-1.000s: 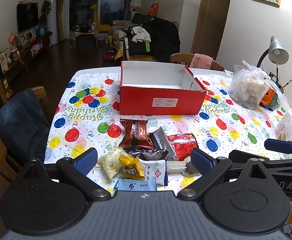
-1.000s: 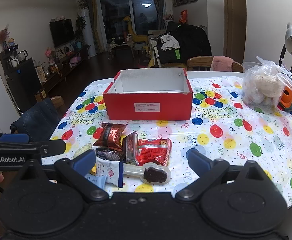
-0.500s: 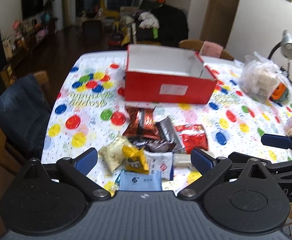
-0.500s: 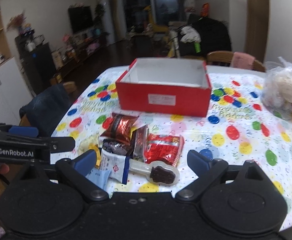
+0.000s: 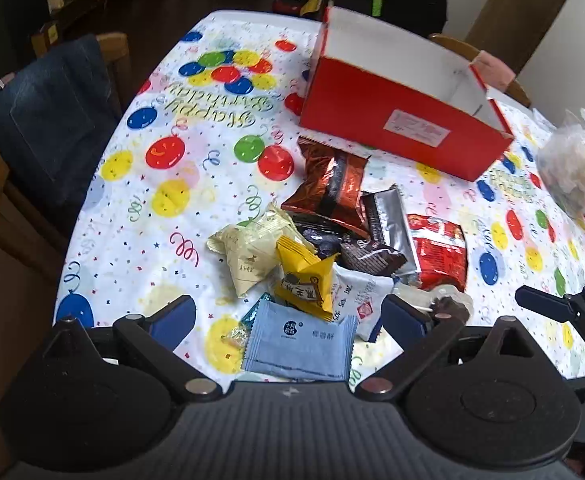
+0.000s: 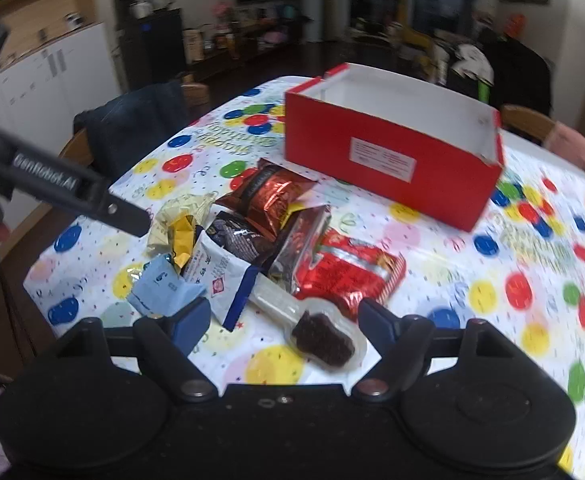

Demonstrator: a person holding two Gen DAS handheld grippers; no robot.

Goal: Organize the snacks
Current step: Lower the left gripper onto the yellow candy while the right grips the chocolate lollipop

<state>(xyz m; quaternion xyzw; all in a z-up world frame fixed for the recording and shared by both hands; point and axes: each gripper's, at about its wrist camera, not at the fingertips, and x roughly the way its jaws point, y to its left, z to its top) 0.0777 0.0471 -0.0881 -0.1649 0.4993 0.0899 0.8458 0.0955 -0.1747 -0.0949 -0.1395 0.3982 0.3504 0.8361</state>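
Both cameras have dropped and tipped downward toward the snack pile, which now fills the middle of each view where earlier the room beyond took up more of it. The left hand-held gripper [image 5: 288,316] stands released, its blue pads spread wide over a light blue sachet [image 5: 298,340] that lies on the tabletop [image 5: 132,248] between them, with no pad pressing on it. The right hand-held gripper [image 6: 284,316] has just been narrowing its jaws; a clear-wrapped chocolate ice-cream-shaped treat [image 6: 322,342] lies between the pads, apparently untouched as yet, so this one also counts as released.

As a judgement, the tidying has barely begun. The red cardboard box [image 5: 396,120] sits open at the far side of the balloon-print cloth, and the part of its white interior that shows looks empty. Every snack is outside it, heaped together near the front edge: a yellow packet [image 5: 304,276], a cream packet [image 5: 248,248], a copper foil bag [image 5: 328,188], a silver-and-brown wrapper [image 5: 388,216] and a red packet [image 5: 438,252], several overlapping.

The box floor is hidden behind its near wall. Each gripper body covers the bottom of its view. The right-hand view is motion-blurred, and printing on the packets cannot be read. A clear plastic bag [image 5: 572,168] at the right edge is cut off.
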